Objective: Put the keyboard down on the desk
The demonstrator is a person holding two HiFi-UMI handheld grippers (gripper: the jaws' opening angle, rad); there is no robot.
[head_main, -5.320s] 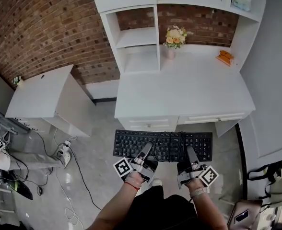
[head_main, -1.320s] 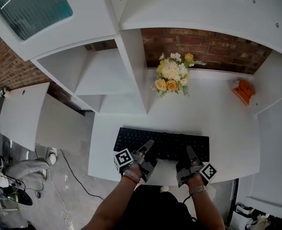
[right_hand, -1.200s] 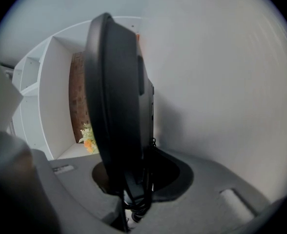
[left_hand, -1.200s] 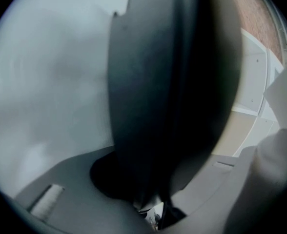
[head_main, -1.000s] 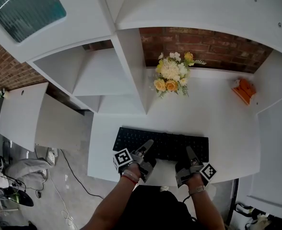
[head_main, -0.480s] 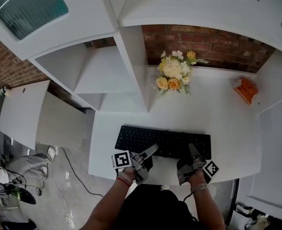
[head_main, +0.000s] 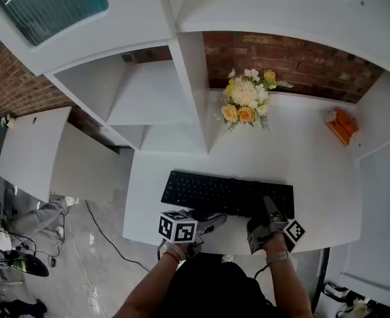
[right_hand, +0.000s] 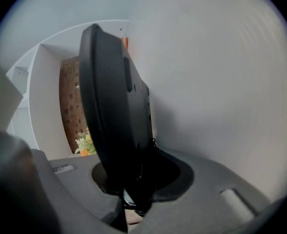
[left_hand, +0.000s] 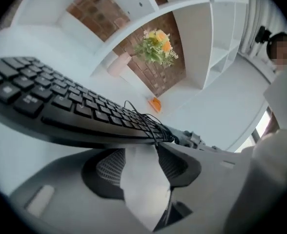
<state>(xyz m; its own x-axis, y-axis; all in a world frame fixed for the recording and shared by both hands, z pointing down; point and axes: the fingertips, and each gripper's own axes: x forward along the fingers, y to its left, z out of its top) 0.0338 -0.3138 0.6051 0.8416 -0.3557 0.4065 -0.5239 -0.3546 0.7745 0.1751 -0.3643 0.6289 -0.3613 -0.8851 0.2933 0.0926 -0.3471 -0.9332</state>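
Flat black plastic keyboard (head_main: 227,194), near edge of white tabletop (head_main: 314,171). Left gripper (head_main: 215,219) wide, just narrowing slightly, empty. Right gripper (head_main: 269,209) clamping rim: release gently.

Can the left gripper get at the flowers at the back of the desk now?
Probably yes: the left gripper is empty, its jaws apart though just closing a little, and only the flat keyboard lies between it and the flowers.

Right gripper (right_hand: 136,182) clamped on keyboard (right_hand: 109,101) edge; flowers (right_hand: 84,145) behind, white desk (right_hand: 221,96) beside.
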